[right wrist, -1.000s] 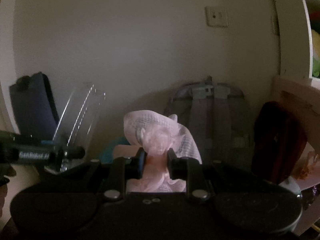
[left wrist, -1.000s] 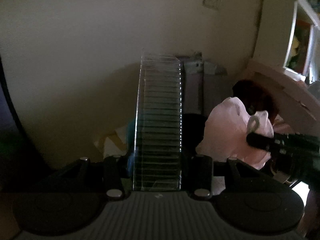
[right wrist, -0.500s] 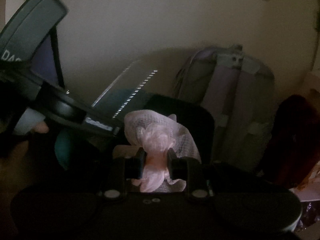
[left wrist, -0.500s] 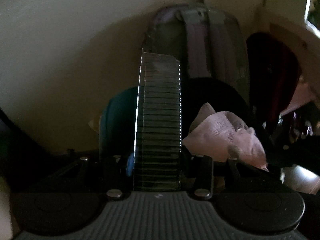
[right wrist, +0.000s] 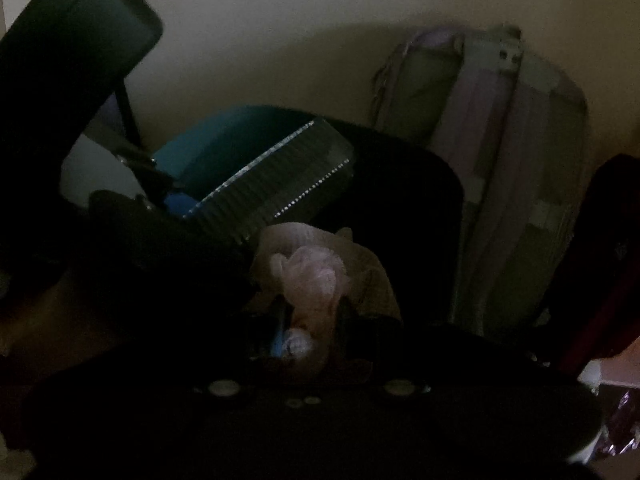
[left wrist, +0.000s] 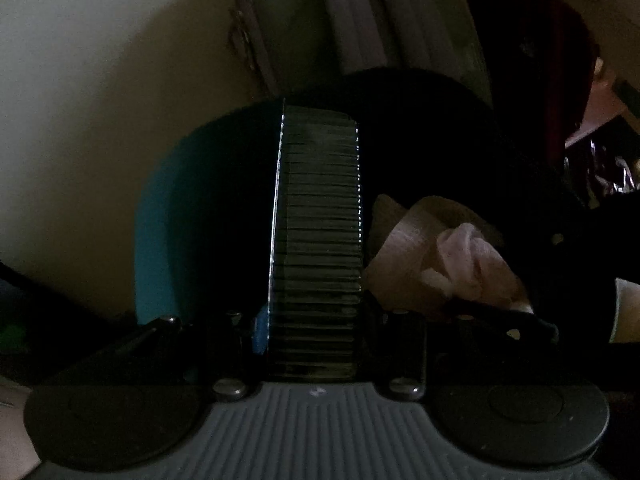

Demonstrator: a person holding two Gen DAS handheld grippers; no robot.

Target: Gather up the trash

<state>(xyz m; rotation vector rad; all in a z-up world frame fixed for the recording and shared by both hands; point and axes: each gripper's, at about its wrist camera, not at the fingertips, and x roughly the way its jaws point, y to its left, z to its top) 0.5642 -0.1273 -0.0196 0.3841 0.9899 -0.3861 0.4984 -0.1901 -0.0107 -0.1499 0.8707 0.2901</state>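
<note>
My left gripper (left wrist: 316, 320) is shut on a clear ribbed plastic container (left wrist: 318, 232), held upright over the dark mouth of a teal trash bin (left wrist: 160, 224). The container also shows in the right wrist view (right wrist: 276, 184), tilted over the bin (right wrist: 224, 148). My right gripper (right wrist: 310, 320) is shut on a crumpled pink-white tissue (right wrist: 316, 276), held just right of the container and above the black bin liner (right wrist: 400, 200). The tissue shows in the left wrist view (left wrist: 440, 256) beside the container.
A grey and lilac backpack (right wrist: 500, 152) leans on the cream wall (right wrist: 280, 40) behind the bin. A dark red bag (left wrist: 536, 60) stands to the right by a pale shelf unit. The scene is very dim.
Both grippers have moved forward and tipped down toward the bin, so its dark opening now fills the view. The container and the tissue stay gripped.
</note>
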